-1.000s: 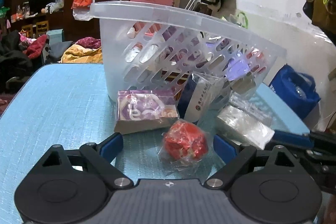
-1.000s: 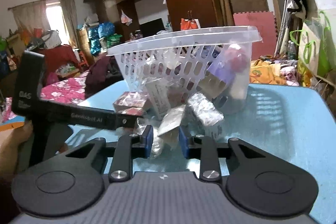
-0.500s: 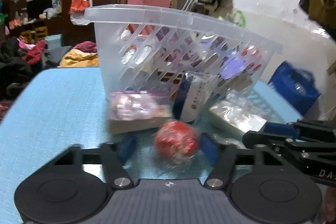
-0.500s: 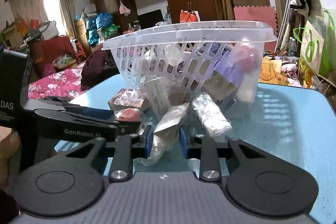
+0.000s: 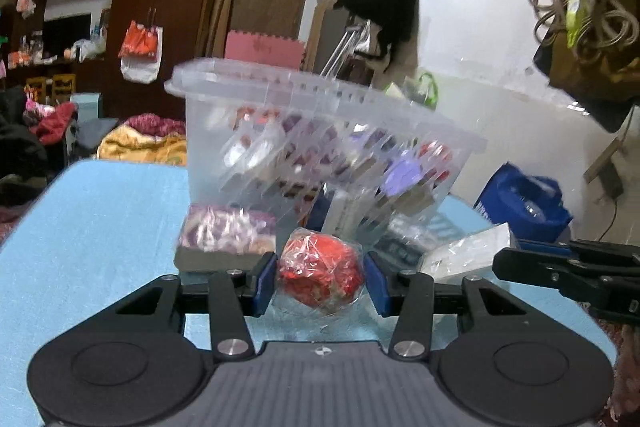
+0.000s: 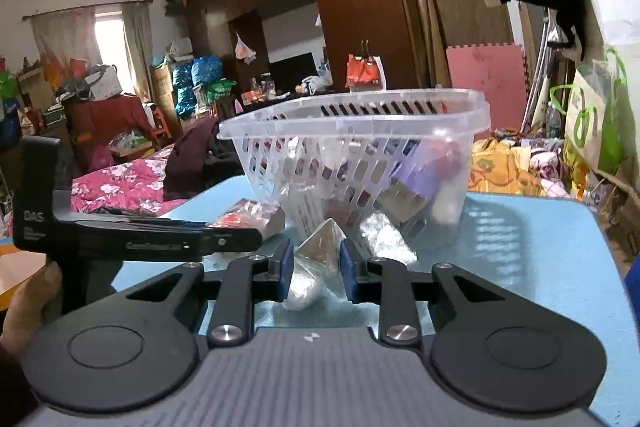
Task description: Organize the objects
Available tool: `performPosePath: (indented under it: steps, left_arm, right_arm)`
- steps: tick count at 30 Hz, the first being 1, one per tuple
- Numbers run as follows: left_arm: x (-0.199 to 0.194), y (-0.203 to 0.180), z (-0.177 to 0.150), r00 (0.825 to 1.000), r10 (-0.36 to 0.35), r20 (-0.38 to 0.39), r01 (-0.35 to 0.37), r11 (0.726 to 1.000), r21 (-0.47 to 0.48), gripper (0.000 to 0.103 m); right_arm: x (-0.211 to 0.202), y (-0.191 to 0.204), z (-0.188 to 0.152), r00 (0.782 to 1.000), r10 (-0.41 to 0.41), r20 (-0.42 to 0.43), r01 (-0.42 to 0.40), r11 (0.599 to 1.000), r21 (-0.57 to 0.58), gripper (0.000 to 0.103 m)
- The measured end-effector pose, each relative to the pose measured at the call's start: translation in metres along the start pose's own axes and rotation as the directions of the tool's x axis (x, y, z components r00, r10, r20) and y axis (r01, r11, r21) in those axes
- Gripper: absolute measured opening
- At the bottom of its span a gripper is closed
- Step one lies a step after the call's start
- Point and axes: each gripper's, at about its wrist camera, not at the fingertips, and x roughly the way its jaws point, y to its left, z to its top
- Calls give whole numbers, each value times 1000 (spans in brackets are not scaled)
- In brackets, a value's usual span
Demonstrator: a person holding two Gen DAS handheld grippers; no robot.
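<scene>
A clear plastic basket (image 5: 320,131) (image 6: 360,147) holding several packets stands on the blue table. My left gripper (image 5: 320,279) is shut on a red ball wrapped in clear plastic (image 5: 320,267), lifted just above the table. My right gripper (image 6: 316,267) is shut on a clear silvery packet (image 6: 316,255), which also shows at the right of the left wrist view (image 5: 468,251). A purple boxed packet (image 5: 228,239) (image 6: 248,215) lies in front of the basket.
A blue-and-white packet (image 5: 340,207) leans on the basket. Another clear packet (image 6: 386,239) lies beside it. A blue bag (image 5: 524,203) sits past the table's right edge. The table's right side (image 6: 540,247) is bare. Cluttered room behind.
My left gripper closed on the red ball and raised it off the table. My right gripper lifted with its clear packet. Both views rose relative to the basket.
</scene>
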Motion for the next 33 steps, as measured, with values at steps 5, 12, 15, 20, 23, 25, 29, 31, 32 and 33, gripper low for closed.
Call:
performPosePath:
  steps: [5,12,15,20,23,25,29,31,32,33]
  left_arm:
    - [-30,-1,28,996,-44,77,45,999,-16,51]
    - [-15,-11,115,991,-12,135,15,1000,-26,51]
    - [18,-2,143,993,-5,116,13,997,-76,52]
    - [58,10,151,988,149,41,-145,986,-78,95]
    - [34,16,131,984,155,90,-150,987,-59,95]
    - [5,22,108,983,107,153,-99,994,-54,97]
    - [-3,31,65,980,178,84,-179,984,-2,100]
    - [16,38,55,977,214,7,-214,977,16,100]
    - [26,42,52,977,211,-21,-211,977,11,100]
    - [34,46,51,978,204,-44,-204,979,-1,100]
  right_arm:
    - [-17,8,21,998,14,61,-13,1000,-19,28]
    - [-14,13,103,983,-25,183,35,998,-53,28]
    - [19,7,127,985,-50,166,63,995,-75,29]
    - [71,0,123,980,-180,85,191,970,-148,44]
    - [50,-1,103,986,-137,92,147,982,-117,69]
    - [27,-3,81,985,-126,113,138,985,-106,103]
    - [19,-9,42,990,-134,36,137,985,-106,103]
    - [43,-20,36,985,-168,-41,163,981,-106,103]
    - [55,-26,33,980,-183,-73,176,980,-95,103]
    - [65,-33,30,978,-182,-103,175,982,-74,101]
